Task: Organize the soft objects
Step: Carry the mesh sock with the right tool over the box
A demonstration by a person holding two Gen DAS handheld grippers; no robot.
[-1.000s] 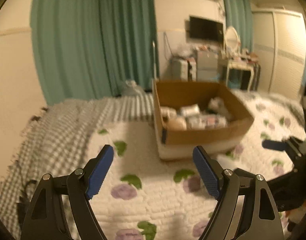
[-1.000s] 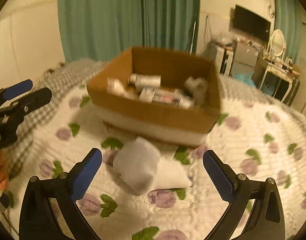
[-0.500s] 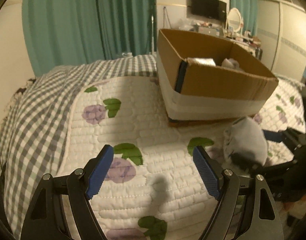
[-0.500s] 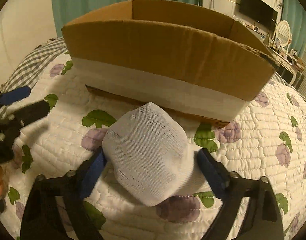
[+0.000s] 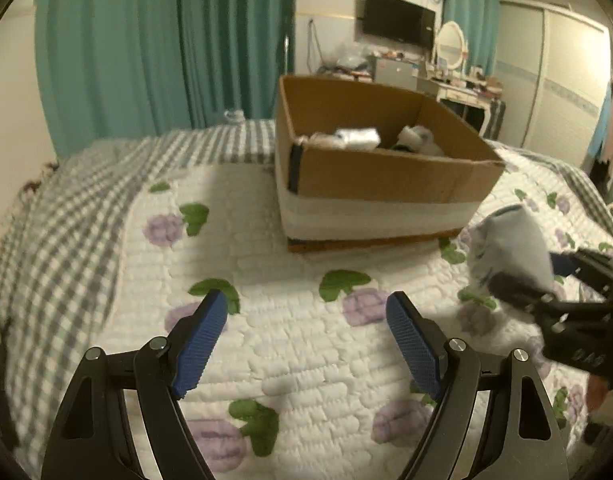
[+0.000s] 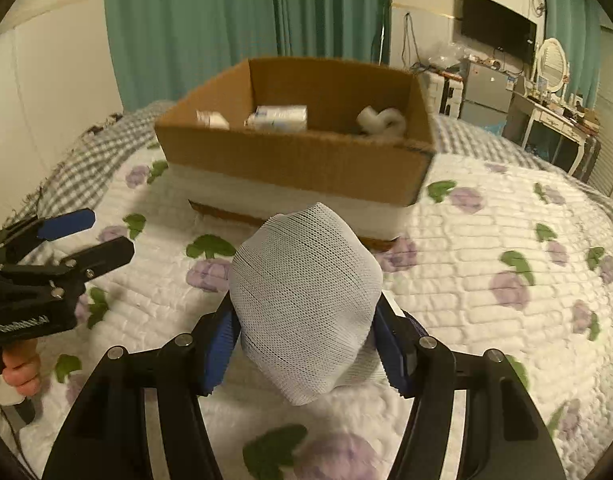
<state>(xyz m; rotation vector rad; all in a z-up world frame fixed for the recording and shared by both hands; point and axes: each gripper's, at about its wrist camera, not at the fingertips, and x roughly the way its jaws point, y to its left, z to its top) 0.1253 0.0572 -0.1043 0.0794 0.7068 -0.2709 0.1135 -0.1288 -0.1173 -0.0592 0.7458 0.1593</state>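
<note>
My right gripper (image 6: 302, 344) is shut on a soft white mesh-covered bundle (image 6: 304, 296) and holds it above the quilt, in front of an open cardboard box (image 6: 298, 160). The bundle also shows at the right of the left wrist view (image 5: 514, 244), held off the bed. The box (image 5: 386, 176) holds several white soft items (image 6: 380, 120). My left gripper (image 5: 306, 340) is open and empty, low over the flowered quilt (image 5: 266, 280), left of the bundle; it shows at the left of the right wrist view (image 6: 82, 236).
The box stands on a bed with a white flowered quilt over a grey checked blanket (image 5: 66, 208). Green curtains (image 5: 166, 48) hang behind. A dressing table (image 6: 554, 120) and wardrobe (image 5: 566, 80) stand at the far right.
My right gripper has closed on the white bundle and lifted it off the quilt. Both grippers have risen, so more of the box's inside shows.
</note>
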